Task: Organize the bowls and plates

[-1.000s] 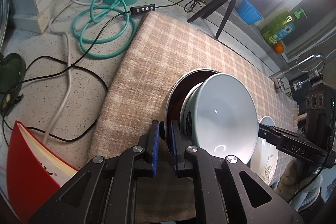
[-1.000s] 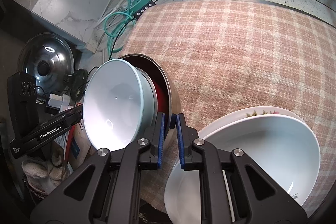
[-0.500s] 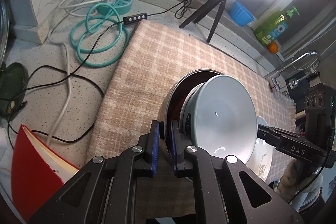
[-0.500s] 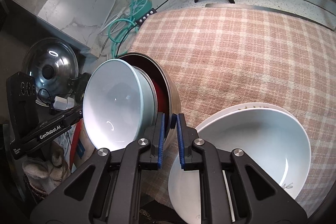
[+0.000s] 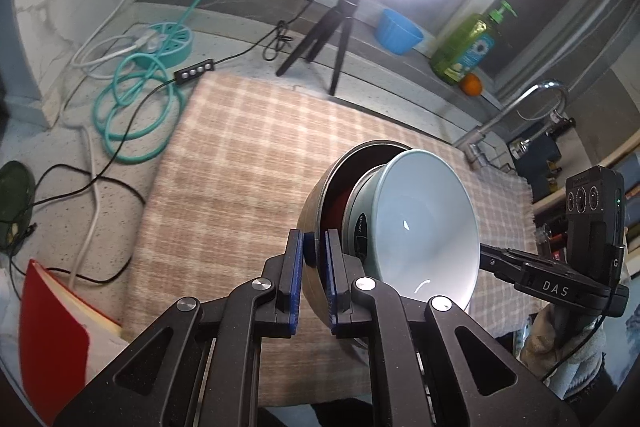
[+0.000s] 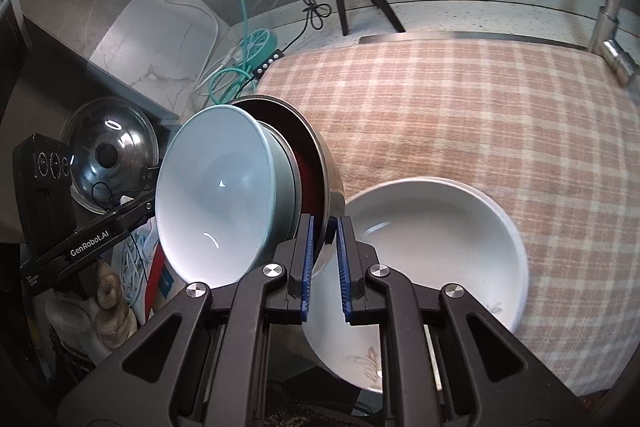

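Note:
A steel bowl (image 5: 316, 195) hangs tilted above the plaid cloth (image 5: 240, 155), with something red (image 5: 336, 207) and a pale blue-green bowl (image 5: 420, 227) nested inside it. My left gripper (image 5: 314, 259) is shut on the steel bowl's rim from one side. On the opposite rim of the steel bowl (image 6: 330, 179) my right gripper (image 6: 324, 251) is also shut. The pale bowl (image 6: 216, 195) faces left in the right wrist view. A white bowl (image 6: 432, 251) rests on the plaid cloth (image 6: 480, 115) below my right gripper; a flower-patterned plate seems to lie under it.
A ring light on a black tripod (image 5: 320, 39) stands at the cloth's far edge. Teal and white cables (image 5: 132, 99) lie left of it. A blue cup (image 5: 398, 33), green soap bottle (image 5: 468, 47), orange and tap (image 5: 520, 111) line the back. Red book (image 5: 52, 339) and pot lid (image 6: 108, 151) sit left.
Both grippers have risen with the steel bowl and the nested bowl held between them. The cloth and the white bowl now lie farther below.

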A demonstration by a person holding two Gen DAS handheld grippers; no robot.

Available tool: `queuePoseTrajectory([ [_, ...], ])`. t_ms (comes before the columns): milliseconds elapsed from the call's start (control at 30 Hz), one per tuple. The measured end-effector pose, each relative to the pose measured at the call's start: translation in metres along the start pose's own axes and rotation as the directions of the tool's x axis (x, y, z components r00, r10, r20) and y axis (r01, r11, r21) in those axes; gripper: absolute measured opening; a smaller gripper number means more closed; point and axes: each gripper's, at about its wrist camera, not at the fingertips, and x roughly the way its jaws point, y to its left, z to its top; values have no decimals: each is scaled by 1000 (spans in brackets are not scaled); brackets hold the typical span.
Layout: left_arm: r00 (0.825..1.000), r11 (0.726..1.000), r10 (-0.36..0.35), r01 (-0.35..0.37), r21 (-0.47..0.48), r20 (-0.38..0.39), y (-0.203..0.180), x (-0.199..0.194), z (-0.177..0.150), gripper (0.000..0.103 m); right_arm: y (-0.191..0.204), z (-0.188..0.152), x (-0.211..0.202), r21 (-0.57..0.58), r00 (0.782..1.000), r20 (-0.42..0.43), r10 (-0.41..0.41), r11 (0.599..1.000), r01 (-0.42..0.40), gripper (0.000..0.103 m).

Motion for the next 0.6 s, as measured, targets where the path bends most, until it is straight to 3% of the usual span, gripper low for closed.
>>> queuePoseTrajectory([
  [333, 996, 996, -53, 58, 69, -65, -51, 24, -12, 7, -43, -24, -39, 72, 998, 7, -62, 996, 61, 12],
  [600, 991, 994, -55, 67, 91, -124, -72, 40, -27, 7, -69, -45, -46, 140, 996, -21, -88, 986, 91, 12],
])
